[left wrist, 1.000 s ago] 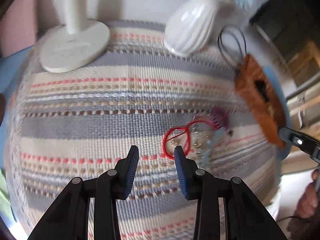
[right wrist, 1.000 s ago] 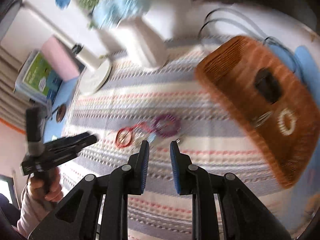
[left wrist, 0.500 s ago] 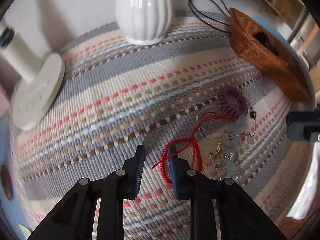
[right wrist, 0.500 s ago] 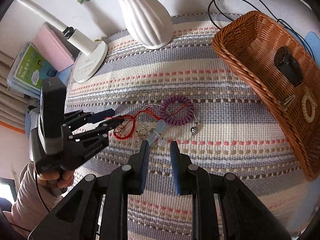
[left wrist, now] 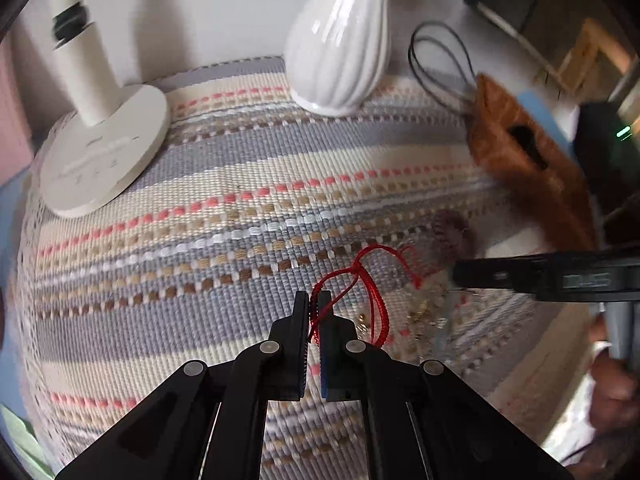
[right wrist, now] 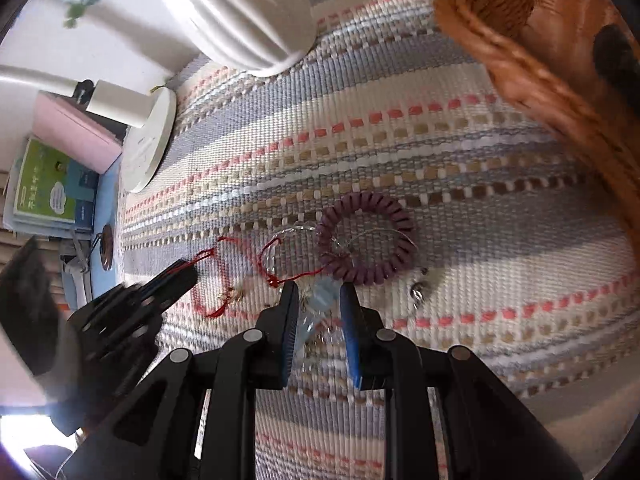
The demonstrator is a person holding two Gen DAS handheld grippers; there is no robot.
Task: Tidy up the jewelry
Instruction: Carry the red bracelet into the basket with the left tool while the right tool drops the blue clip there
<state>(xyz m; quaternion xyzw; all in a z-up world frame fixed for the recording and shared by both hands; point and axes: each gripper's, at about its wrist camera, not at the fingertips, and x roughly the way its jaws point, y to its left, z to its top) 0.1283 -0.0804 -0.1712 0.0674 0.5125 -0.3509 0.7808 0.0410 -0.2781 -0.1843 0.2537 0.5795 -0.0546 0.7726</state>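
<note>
Jewelry tangle [right wrist: 320, 276] on striped woven mat [left wrist: 240, 208], beside wicker basket [right wrist: 540, 72]

My left gripper [left wrist: 314, 312] was wide open one second ago; half a second ago it was narrower around the red cord [left wrist: 370, 280], and now its jaws are closed on this cord. The cord is pulled longer than before, toward my left side, and one end stands between the pads. My right gripper [right wrist: 318, 304] has come lower and closer to the pale blue piece [right wrist: 320, 300], which now lies between its open fingers. The wicker basket [right wrist: 532, 64] looks nearer in the right view.
</note>
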